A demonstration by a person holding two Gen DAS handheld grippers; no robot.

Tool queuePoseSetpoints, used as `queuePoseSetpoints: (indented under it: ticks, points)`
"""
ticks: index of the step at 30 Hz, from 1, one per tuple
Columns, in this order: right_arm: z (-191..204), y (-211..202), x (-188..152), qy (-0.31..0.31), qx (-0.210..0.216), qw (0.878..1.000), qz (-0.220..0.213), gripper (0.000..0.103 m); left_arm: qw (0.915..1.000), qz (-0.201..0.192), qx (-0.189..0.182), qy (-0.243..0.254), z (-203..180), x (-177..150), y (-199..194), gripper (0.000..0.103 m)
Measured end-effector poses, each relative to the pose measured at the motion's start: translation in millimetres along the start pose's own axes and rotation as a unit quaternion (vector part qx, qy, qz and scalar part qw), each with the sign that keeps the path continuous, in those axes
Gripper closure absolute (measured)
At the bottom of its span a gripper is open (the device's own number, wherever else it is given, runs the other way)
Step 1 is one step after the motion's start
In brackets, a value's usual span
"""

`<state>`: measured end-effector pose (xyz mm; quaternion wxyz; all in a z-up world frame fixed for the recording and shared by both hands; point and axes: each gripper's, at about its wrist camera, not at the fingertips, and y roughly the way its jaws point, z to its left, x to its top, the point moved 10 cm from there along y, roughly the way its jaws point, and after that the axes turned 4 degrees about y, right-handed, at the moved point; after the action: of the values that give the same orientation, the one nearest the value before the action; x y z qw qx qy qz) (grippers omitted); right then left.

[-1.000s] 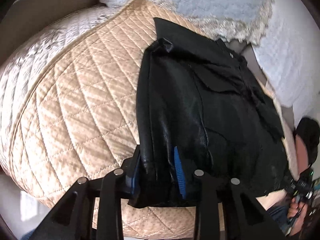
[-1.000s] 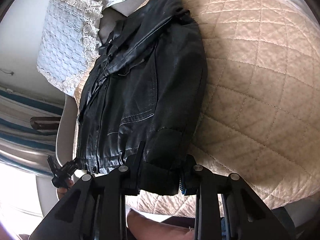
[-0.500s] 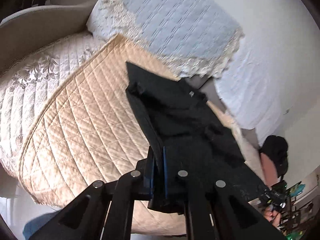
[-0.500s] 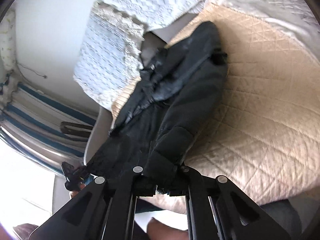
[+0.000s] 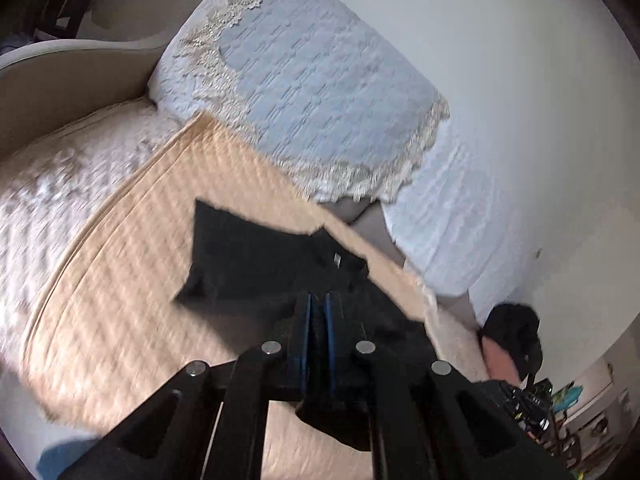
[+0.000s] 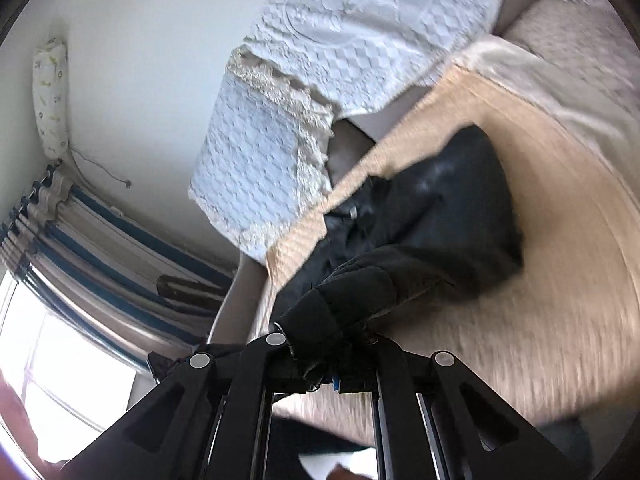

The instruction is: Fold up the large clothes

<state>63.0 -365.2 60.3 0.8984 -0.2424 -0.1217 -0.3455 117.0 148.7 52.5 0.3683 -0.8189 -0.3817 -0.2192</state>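
The black jacket [image 5: 256,256] lies on the tan quilted cover [image 5: 132,280] of the sofa, its near hem raised off the cover. My left tongs [image 5: 316,320] at six o'clock pinch that hem, blue pads pressed together on the cloth. A white lace throw [image 5: 320,92] drapes at twelve o'clock. My right tongs [image 6: 344,360] pinch the jacket's [image 6: 448,216] other corner, bunched at six o'clock.

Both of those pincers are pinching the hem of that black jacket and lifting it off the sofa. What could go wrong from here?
The jacket looks heavy and slick, so its hem might slip from the left gripper or right gripper; each pinches only a small bit. The far end rests on the quilt and may drag or bunch. The fold might land crooked if one corner sags.
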Motion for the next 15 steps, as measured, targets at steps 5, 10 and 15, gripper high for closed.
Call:
queuePoseSetpoints:
  ticks: [5, 10, 15]
  points:
    - [-19, 60, 73, 0.025, -0.016, 1.0, 0.001, 0.097, 0.9995, -0.023, 0.017, -0.013, 19, 62, 56, 0.1]
    - [-70, 140, 130, 0.071, -0.072, 0.995, 0.021, 0.096, 0.9969, -0.008, 0.062, -0.047, 66, 106, 145, 0.103]
    - [-162, 214, 143, 0.137, -0.159, 0.976, 0.066, 0.084, 0.9811, 0.087, 0.167, -0.046, 127, 92, 231, 0.103]
